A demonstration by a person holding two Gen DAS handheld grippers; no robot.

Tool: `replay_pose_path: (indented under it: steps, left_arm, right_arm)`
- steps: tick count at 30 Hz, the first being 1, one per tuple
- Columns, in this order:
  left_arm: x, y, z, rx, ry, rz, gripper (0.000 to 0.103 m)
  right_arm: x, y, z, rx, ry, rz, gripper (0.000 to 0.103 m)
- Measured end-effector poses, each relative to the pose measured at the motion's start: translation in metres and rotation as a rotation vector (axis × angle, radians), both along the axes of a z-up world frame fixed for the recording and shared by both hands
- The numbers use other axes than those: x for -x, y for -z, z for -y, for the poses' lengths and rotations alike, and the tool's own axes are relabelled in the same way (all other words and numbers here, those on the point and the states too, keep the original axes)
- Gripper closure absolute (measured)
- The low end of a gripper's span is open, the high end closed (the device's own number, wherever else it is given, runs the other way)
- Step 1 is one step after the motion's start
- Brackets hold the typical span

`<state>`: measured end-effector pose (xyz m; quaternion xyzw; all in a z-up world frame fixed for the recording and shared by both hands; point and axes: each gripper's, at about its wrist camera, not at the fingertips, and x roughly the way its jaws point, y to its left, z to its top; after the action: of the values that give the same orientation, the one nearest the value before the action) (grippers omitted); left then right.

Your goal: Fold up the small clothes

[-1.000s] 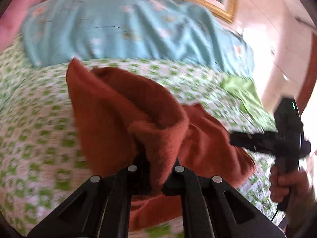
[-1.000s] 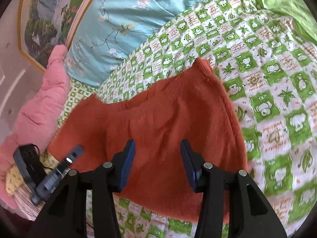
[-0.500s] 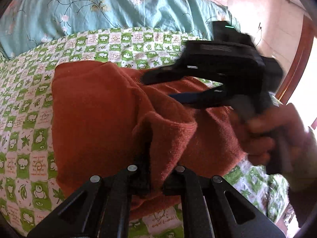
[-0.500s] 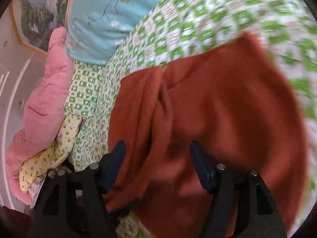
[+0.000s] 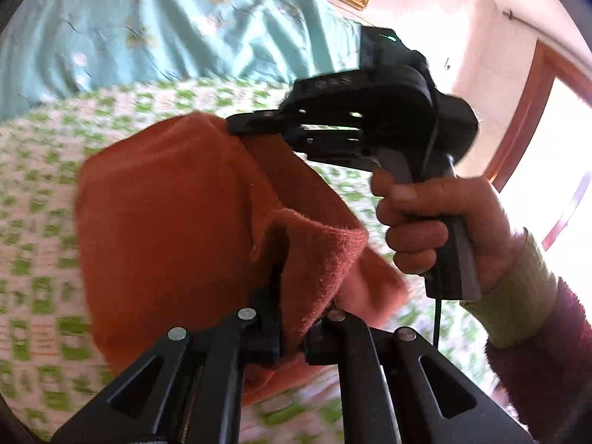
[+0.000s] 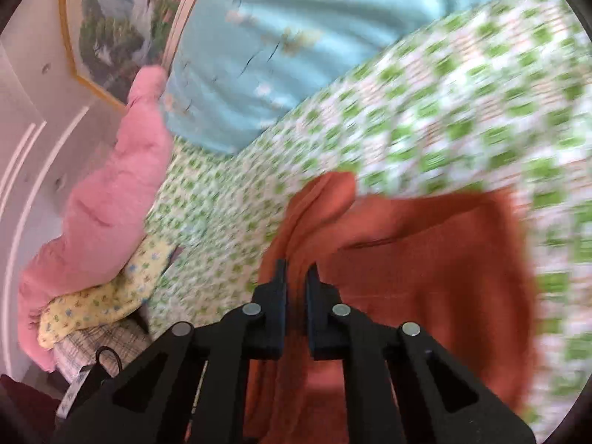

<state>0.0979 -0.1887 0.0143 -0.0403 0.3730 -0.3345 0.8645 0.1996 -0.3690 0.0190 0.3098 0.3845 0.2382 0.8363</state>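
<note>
A rust-orange knitted garment (image 5: 174, 222) lies partly folded on the green-and-white checked bedspread (image 5: 33, 192). My left gripper (image 5: 292, 307) is shut on a bunched edge of it near the camera. My right gripper (image 6: 296, 277) is shut on another edge of the garment (image 6: 425, 259), which hangs in a fold between its fingers. In the left wrist view the right gripper (image 5: 240, 129) reaches in from the right and pinches the garment's far corner, held by a hand (image 5: 433, 222).
A light blue flowered quilt (image 5: 148, 37) lies along the back of the bed. A pink blanket (image 6: 111, 185) and a yellow patterned cloth (image 6: 100, 299) are piled at the left in the right wrist view. A framed picture (image 6: 118, 18) hangs on the wall.
My right gripper was open over the garment; it has moved to its far edge and shut on it. My left gripper has kept its hold and lifted its edge slightly.
</note>
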Motion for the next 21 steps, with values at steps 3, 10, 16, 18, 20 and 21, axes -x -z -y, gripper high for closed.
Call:
replay_pose_path:
  steps: [3, 10, 16, 18, 20, 21]
  left_arm:
    - [-0.001, 0.015, 0.025, 0.003, 0.032, -0.042, 0.097]
    - [-0.001, 0.027, 0.053, -0.012, 0.054, -0.082, 0.097]
    - [-0.006, 0.036, 0.067, -0.017, 0.093, -0.118, 0.088]
    - [-0.007, 0.047, 0.063, -0.011, 0.109, -0.177, 0.081]
    - [-0.004, 0.043, 0.053, 0.012, 0.132, -0.177, 0.07]
    - [-0.001, 0.04, 0.048, 0.018, 0.141, -0.176, 0.067]
  right_arm:
    - [0.008, 0.017, 0.03, 0.031, 0.052, -0.058, 0.094]
    - [0.028, 0.044, 0.06, 0.041, 0.11, -0.105, 0.095]
    - [0.027, 0.054, 0.066, 0.114, 0.156, -0.145, 0.093]
    - [0.029, 0.062, 0.068, 0.124, 0.174, -0.187, 0.092]
    - [0.036, 0.059, 0.073, 0.096, 0.191, -0.177, 0.076]
    - [0.041, 0.053, 0.074, 0.092, 0.201, -0.157, 0.071]
